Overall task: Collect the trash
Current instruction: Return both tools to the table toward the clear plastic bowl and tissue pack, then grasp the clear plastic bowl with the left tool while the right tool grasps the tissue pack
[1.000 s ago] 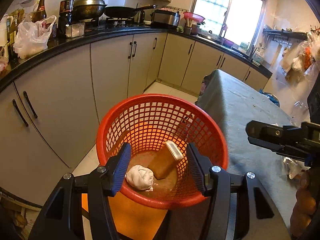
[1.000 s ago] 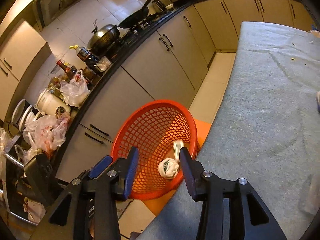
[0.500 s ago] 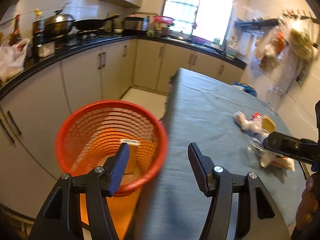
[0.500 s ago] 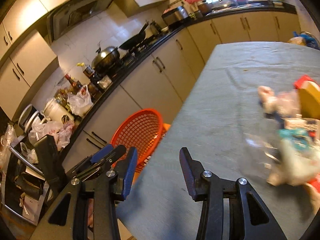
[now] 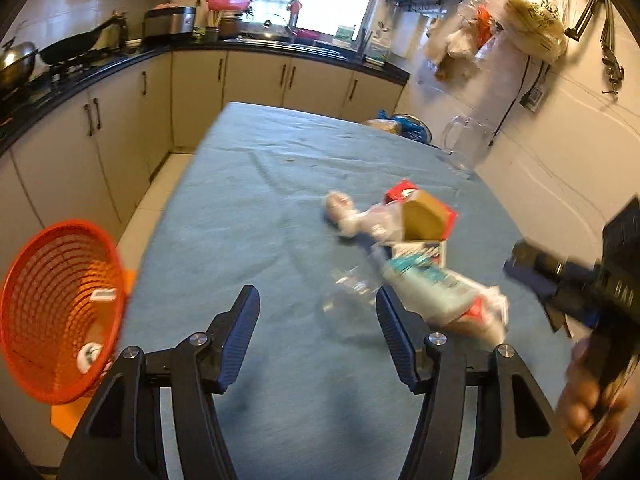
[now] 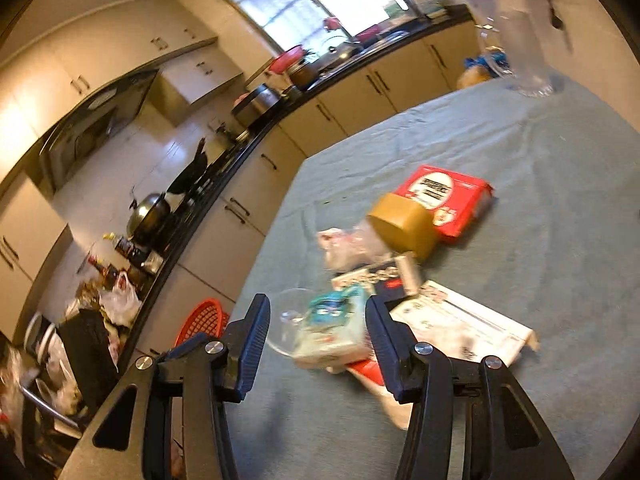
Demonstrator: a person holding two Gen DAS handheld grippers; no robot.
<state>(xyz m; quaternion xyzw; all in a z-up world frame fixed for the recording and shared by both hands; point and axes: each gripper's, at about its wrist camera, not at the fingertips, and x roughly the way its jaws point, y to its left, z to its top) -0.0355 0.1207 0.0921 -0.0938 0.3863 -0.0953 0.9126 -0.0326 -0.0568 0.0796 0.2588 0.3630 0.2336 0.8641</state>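
The left tool (image 5: 318, 334) is released; its two blue-padded fingers stand apart above bare cloth with nothing between them. The right tool (image 6: 316, 340) is also released and its jaws are opening; the trash pile shows through the gap ahead of the pads, and no pad presses on it. In the left wrist view the right tool appears blurred at the right edge, carried by a person's hand (image 5: 592, 396).

The surface (image 5: 248, 208) is a long table under a grey-blue cloth. The trash lies in one loose pile on its right half, ahead of both tools:
- a flat red cardboard box with a white label (image 6: 448, 198), farthest from the tools;
- a tan cardboard carton (image 6: 404, 224), leaning against the near side of the red box;
- a crumpled clear plastic bag (image 6: 348, 246), just beside the carton on its left;
- a small white printed box (image 6: 380, 278), below the carton;
- a teal and white soft packet (image 6: 334, 330), nearest the right tool; contact with the clear plastic cup (image 6: 290, 320) beside it cannot be told owing to blur;
- a flat white printed carton (image 6: 464, 326), to the right of the packet.

The round red plastic mesh basket (image 5: 56, 312) stands off the left edge of the surface, on an orange mat (image 5: 68, 420) on the floor; a white crumpled wad (image 5: 88, 354) lies in its bottom. A clear plastic jug (image 5: 468, 144) stands at the far right of the surface, well apart from the pile.
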